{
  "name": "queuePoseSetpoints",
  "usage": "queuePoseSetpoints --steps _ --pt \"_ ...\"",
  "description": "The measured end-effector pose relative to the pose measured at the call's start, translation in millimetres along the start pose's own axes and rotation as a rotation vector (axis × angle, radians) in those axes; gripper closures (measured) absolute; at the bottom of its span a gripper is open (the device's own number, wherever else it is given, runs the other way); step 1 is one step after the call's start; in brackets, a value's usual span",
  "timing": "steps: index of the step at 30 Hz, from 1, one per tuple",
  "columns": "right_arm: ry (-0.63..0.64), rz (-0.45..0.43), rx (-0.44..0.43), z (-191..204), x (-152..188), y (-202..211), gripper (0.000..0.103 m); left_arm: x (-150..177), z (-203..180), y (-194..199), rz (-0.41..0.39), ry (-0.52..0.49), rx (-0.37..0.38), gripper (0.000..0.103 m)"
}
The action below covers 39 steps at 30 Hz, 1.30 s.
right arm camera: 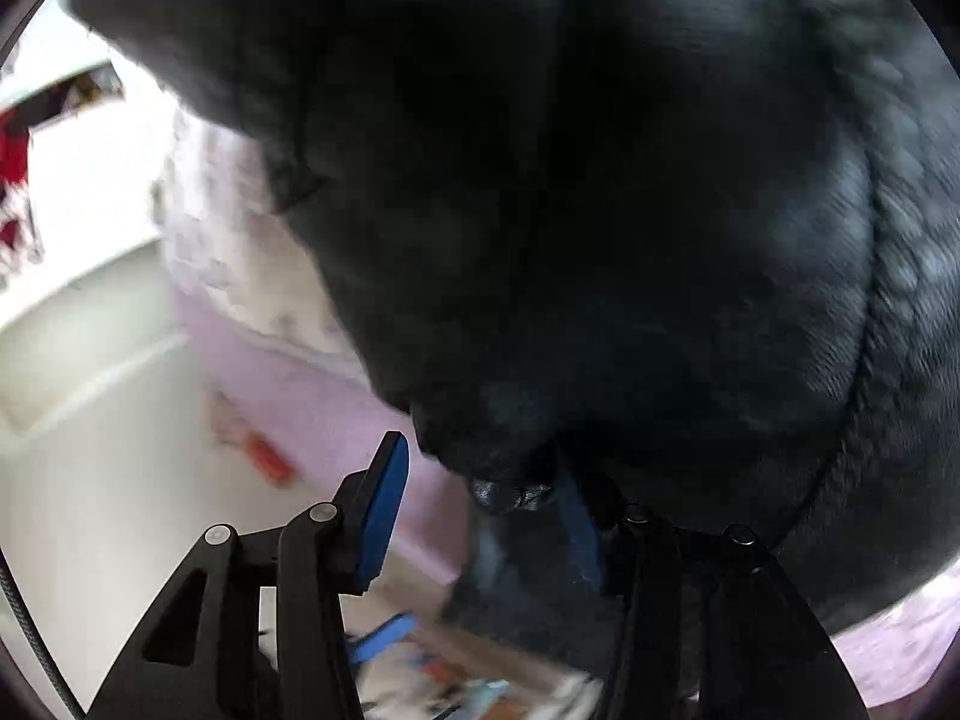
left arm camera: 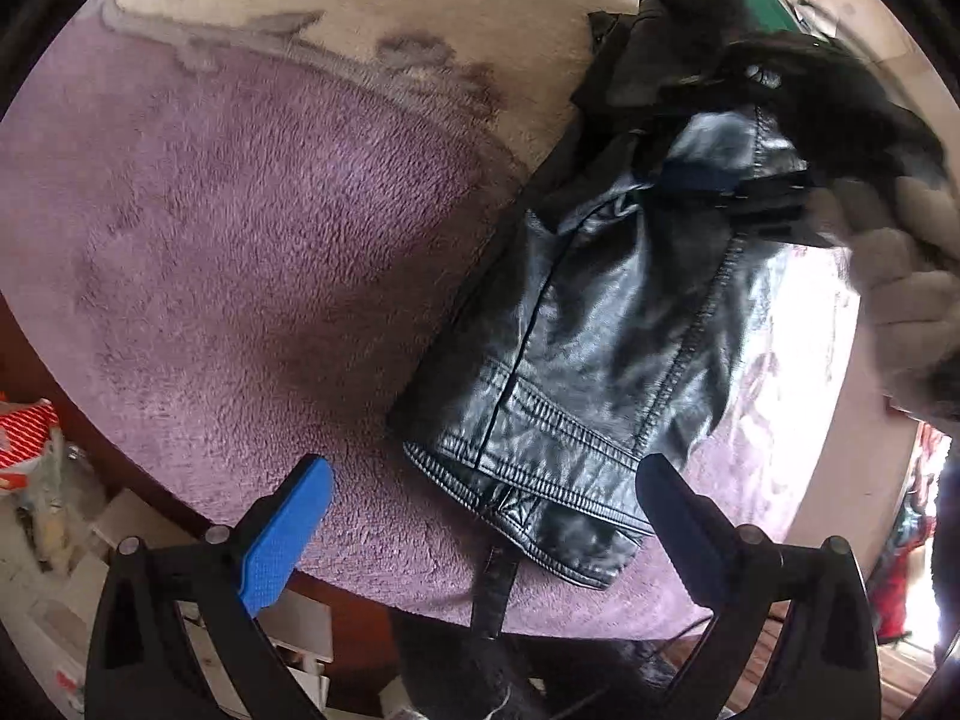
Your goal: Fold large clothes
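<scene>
folding the black leather jacket (left arm camera: 600,348) on the purple blanket (left arm camera: 240,240) goes best with hems aligned; left tool (left arm camera: 486,516) gapes empty, right tool (right arm camera: 486,516) half-parted, fabric between, grip unclear.

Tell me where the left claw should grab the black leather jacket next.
Probably the ribbed hem corner of the black leather jacket. It lies flat near the blanket edge between the open left claw pads; come straight down.

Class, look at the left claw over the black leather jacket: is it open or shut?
Open. The left claw has its blue pads far apart above the jacket hem, gripping nothing.
</scene>
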State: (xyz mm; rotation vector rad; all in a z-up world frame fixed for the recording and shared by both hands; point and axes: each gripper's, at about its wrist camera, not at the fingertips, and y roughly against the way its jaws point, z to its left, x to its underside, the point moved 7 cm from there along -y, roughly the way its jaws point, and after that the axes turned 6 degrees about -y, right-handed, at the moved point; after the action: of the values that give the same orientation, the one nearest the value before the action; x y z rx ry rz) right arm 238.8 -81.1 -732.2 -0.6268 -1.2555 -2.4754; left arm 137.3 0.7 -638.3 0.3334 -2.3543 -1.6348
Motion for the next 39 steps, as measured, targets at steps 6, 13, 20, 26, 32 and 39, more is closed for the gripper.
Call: queuePoseSetpoints --steps 6,13,20,26,32,39 --pt "0.061 -0.177 -0.101 -8.3 9.7 124.9 0.051 -34.8 -22.7 -6.7 -0.033 -0.041 -0.095 0.0" --pt "0.182 -0.271 0.108 22.2 -88.2 103.2 0.064 -78.6 -38.5 -64.7 0.022 -0.11 -0.222 0.0" --pt "0.093 -0.187 0.074 3.6 -121.6 86.9 0.064 -66.0 -42.7 -81.7 0.116 -0.179 -0.241 0.0" --pt "0.136 -0.305 -0.078 -50.2 -58.1 198.8 0.063 -134.3 -75.7 -21.1 -0.042 -0.11 -0.143 0.0" --pt "0.048 -0.294 0.024 -130.6 -32.1 200.0 0.063 -242.6 -75.0 -66.8 -0.069 -0.097 -0.339 0.0" --pt "-0.075 -0.284 -0.005 -153.5 -56.8 148.3 0.065 -262.9 -48.0 -113.0 0.053 -0.029 -0.144 0.0"
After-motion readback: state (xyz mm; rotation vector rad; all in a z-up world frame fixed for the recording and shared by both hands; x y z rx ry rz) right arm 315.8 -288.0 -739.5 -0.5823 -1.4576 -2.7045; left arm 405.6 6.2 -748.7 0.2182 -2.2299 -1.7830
